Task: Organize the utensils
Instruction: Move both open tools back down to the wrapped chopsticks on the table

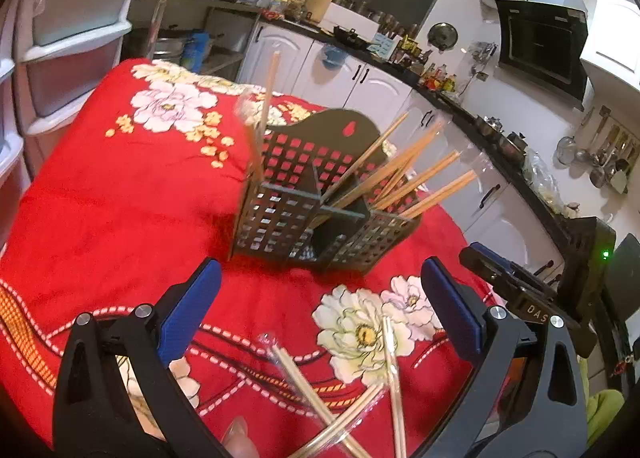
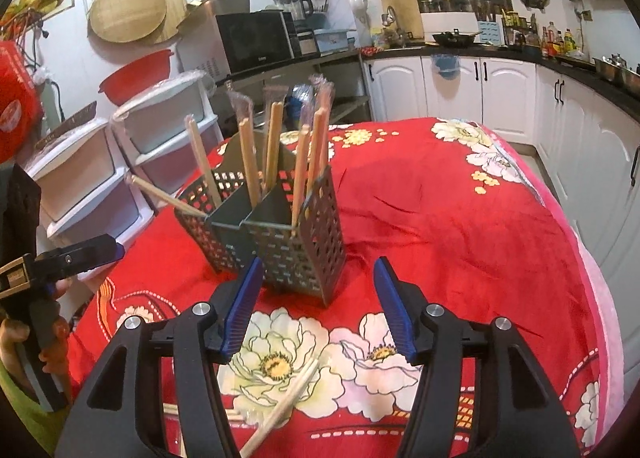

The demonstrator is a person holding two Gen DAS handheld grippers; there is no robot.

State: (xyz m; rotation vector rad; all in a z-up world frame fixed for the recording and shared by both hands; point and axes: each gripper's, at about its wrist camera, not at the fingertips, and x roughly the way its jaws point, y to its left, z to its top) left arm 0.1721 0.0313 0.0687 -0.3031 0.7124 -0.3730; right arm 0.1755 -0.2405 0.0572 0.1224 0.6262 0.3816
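A dark perforated utensil holder (image 1: pixel 320 202) (image 2: pixel 280 230) stands upright on the red floral tablecloth (image 1: pixel 120 198) (image 2: pixel 440 218). Several wooden chopsticks (image 1: pixel 404 174) (image 2: pixel 276 146), some in clear sleeves, lean in its compartments. More sleeved chopsticks (image 1: pixel 320 398) (image 2: pixel 288 390) lie crossed on the cloth near me. My left gripper (image 1: pixel 320 274) is open wide, just short of the holder, above those loose chopsticks, with nothing between its fingers. My right gripper (image 2: pixel 318 270) is open about halfway in front of the holder, also empty. Each gripper shows at the edge of the other's view (image 1: pixel 496 270) (image 2: pixel 88 254).
White plastic drawer units (image 1: pixel 72 38) (image 2: pixel 120 162) stand beside the table. White kitchen cabinets (image 2: pixel 480 90) under a dark, cluttered counter run behind it. The round table's edge (image 2: pixel 592 278) curves down on the right. A person's hand (image 2: pixel 16 338) holds the left gripper.
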